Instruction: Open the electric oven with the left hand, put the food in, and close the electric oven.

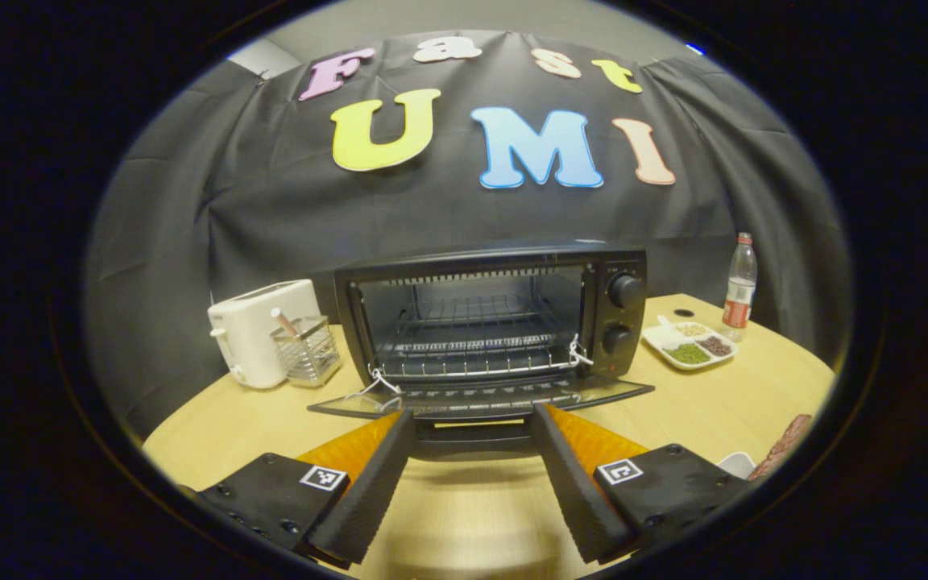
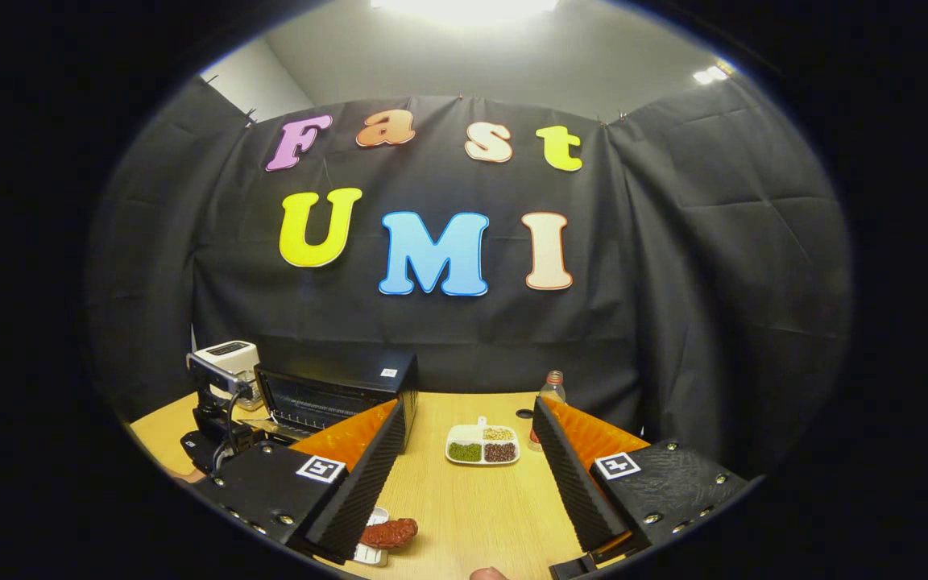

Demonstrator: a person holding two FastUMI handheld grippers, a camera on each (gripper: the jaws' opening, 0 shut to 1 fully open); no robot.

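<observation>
Two claws spread apart, left claw (image 1: 472,423) level before open oven (image 1: 492,322) door, right claw (image 2: 464,475) raised above food (image 2: 389,532)

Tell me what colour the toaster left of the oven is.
White or cream. The toaster shows best in the left gripper view, beside the black oven.

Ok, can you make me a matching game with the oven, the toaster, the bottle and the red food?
Things:
1. electric oven
2. toaster
3. bottle
4. red food

Descriptions:
A. white, left of the oven
B. lying on a small white dish near the right gripper
C. door folded down, rack bare
D. standing upright by the divided snack tray

Pairs: 1-C, 2-A, 3-D, 4-B
</observation>
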